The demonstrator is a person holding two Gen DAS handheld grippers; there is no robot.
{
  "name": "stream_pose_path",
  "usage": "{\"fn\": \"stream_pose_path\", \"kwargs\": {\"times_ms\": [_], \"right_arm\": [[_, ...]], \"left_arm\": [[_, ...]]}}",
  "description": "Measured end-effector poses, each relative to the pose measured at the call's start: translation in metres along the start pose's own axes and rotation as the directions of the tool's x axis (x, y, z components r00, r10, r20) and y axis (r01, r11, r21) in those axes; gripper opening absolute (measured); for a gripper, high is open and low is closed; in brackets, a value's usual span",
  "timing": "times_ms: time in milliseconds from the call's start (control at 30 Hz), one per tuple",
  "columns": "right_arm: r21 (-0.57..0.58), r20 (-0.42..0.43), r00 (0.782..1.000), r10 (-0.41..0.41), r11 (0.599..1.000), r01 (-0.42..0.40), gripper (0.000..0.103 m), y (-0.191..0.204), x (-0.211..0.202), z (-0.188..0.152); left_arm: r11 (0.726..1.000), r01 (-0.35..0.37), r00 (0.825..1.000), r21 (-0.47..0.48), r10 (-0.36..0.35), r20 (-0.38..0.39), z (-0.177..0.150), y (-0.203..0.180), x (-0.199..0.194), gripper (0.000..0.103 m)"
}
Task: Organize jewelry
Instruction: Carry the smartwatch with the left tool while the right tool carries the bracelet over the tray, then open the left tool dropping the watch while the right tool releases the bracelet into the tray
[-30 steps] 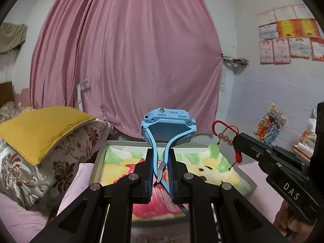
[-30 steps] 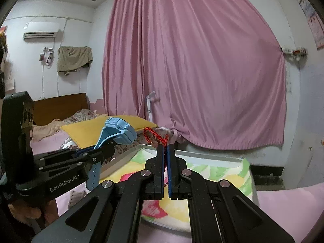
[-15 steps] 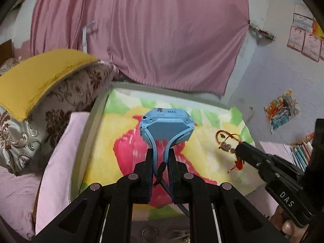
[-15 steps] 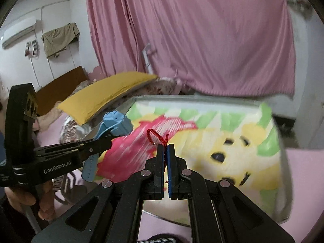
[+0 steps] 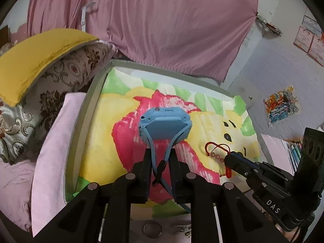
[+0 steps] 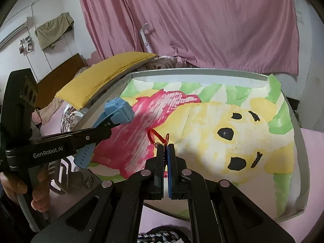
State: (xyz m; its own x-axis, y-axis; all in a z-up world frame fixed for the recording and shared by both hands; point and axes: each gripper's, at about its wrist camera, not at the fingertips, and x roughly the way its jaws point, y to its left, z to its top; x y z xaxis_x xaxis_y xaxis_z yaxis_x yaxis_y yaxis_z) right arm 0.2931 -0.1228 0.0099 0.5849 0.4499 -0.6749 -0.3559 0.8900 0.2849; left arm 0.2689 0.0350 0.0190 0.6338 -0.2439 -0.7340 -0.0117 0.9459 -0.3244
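Note:
A blue watch (image 5: 165,124) with a square case hangs over the cartoon-bear towel that lines the grey tray (image 5: 85,121). My left gripper (image 5: 161,151) has the watch's two straps between its fingers, and the jaws are opening slightly while the pads still hold the straps. In the right wrist view the watch (image 6: 118,111) juts out from the left gripper (image 6: 109,129) on the left. My right gripper (image 6: 165,147) is shut on a red cord bracelet (image 6: 157,135) with pink beads, low over the towel. In the left wrist view the bracelet (image 5: 216,151) dangles from the right gripper (image 5: 228,158).
A yellow cushion (image 5: 30,60) on a patterned pillow (image 5: 66,77) lies left of the tray rim (image 6: 202,74). A pink curtain (image 5: 162,20) hangs behind. A metal ring (image 5: 152,229) lies on the pink sheet near the front. A person's hand (image 6: 18,188) grips the left handle.
Both grippers have tipped downward and come lower over the tray's towel, still carrying the watch and the bracelet. The left fingers stand slightly wider apart than before.

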Motion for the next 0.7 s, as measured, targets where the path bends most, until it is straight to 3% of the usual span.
{"fn": "stream_pose_path", "kwargs": {"times_ms": [300, 400, 433, 500, 567, 700], "right_arm": [[-0.028, 0.032, 0.998, -0.049, 0.998, 0.05, 0.004, 0.004, -0.008, -0.001], [-0.032, 0.062, 0.995, -0.077, 0.996, 0.079, 0.004, 0.003, -0.016, -0.001], [-0.032, 0.071, 0.994, -0.081, 0.996, 0.083, 0.005, 0.003, -0.019, -0.002], [-0.04, 0.099, 0.99, -0.103, 0.993, 0.107, 0.011, 0.003, -0.026, -0.002], [-0.052, 0.143, 0.981, -0.13, 0.989, 0.138, 0.034, 0.005, -0.035, -0.003], [-0.08, 0.232, 0.958, -0.168, 0.978, 0.191, 0.047, 0.01, -0.055, -0.007]], "left_arm": [[1.0, 0.016, 1.0, -0.003, -0.016, 0.003, -0.002, 0.0, -0.001, 0.03], [1.0, 0.025, 0.999, 0.004, -0.025, 0.04, -0.003, -0.002, -0.009, 0.045], [1.0, 0.029, 0.998, 0.008, -0.029, 0.059, -0.003, -0.003, -0.013, 0.055], [1.0, 0.027, 0.994, 0.016, -0.028, 0.106, -0.003, -0.005, -0.022, 0.062], [0.999, 0.019, 0.988, 0.036, -0.024, 0.155, -0.003, -0.009, -0.032, 0.064], [0.999, -0.008, 0.969, 0.047, -0.004, 0.246, -0.009, -0.012, -0.049, 0.08]]}}
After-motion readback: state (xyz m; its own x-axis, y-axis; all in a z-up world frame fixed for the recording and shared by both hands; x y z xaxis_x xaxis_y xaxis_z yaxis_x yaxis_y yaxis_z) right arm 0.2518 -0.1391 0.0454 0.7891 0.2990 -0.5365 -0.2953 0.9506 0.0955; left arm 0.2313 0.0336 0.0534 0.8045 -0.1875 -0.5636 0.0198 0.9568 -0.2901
